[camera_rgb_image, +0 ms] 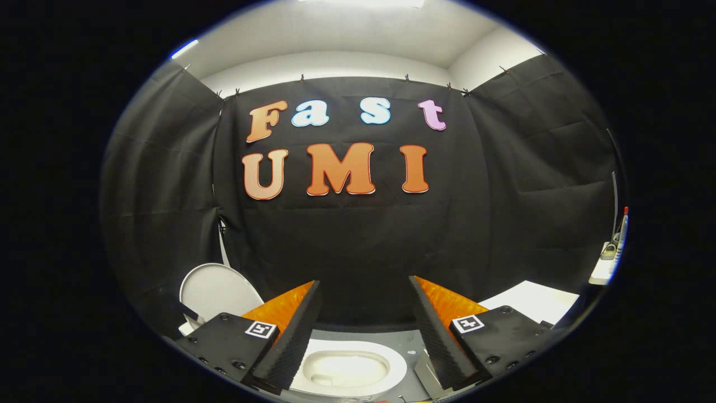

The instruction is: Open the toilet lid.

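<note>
Gripper [363, 291]: fingers spread wide, clamped on nothing, held above the bowl.
Bowl: white oval ceramic toilet bowl [391, 358] lies below, between the fingers; nothing visible inside beyond a pale glare.
Lid: round white plastic toilet lid [215, 291] stands upright beyond and left of the bowl, so the task appears done.
Surface: white flat surface [531, 299] right of the bowl.

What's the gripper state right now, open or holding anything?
Gripper: open, fingers spread wide, holding nothing. It hangs above the toilet bowl; the toilet lid stands raised beyond its left finger.
</note>
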A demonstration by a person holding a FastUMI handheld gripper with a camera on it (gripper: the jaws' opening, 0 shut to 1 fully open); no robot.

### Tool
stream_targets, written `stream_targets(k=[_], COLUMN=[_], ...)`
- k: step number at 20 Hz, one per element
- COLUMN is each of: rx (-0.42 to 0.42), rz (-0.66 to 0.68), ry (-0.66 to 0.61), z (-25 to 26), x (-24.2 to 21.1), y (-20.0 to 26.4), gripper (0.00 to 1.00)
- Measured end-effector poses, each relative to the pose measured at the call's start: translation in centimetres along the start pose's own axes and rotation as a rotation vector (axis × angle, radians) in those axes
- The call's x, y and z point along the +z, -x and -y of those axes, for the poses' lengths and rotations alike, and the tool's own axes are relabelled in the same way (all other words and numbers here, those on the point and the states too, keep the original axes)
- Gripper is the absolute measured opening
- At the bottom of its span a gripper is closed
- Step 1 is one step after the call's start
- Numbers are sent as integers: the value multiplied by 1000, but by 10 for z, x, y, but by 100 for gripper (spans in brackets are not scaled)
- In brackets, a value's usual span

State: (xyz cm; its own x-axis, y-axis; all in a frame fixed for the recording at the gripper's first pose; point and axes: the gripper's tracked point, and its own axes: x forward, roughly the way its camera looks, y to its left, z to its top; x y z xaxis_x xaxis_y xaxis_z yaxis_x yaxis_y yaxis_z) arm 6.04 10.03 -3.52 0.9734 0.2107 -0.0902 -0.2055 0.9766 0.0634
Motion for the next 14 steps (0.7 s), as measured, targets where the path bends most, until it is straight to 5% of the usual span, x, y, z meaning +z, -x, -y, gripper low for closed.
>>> stream_targets(k=[14], rx=[-9], rz=[-8], ry=[-61], z=[7], x=[-4], y=[-1], gripper=[98])
